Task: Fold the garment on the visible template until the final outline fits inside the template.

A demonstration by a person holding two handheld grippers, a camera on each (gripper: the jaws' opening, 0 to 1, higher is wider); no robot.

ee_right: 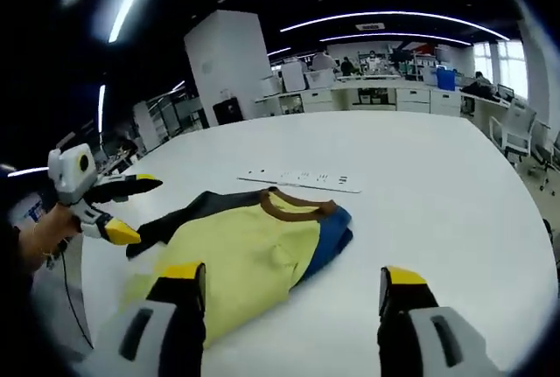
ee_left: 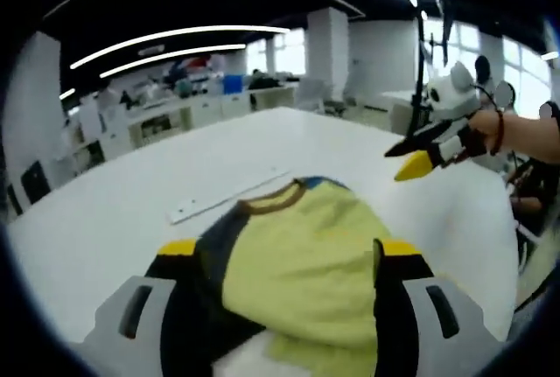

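Note:
A yellow T-shirt [ee_left: 306,246] with a brown collar [ee_left: 267,202], a blue part and a dark sleeve lies partly folded on the white table [ee_left: 105,211]. My left gripper [ee_left: 289,250] stands open right over it, and the yellow cloth lies between the wide-apart jaws. In the right gripper view the shirt [ee_right: 249,254] lies left of centre, and my right gripper [ee_right: 293,276] is open above its near edge. The left gripper [ee_right: 118,211], held by a hand, is next to the dark sleeve [ee_right: 175,215]. The right gripper [ee_left: 420,154] hovers to the right of the shirt.
A white strip with printed marks [ee_right: 302,178] lies on the table just beyond the collar, also seen as the strip [ee_left: 227,195]. The table's right edge [ee_left: 512,246] is near the shirt. Office desks and chairs [ee_right: 525,128] stand behind.

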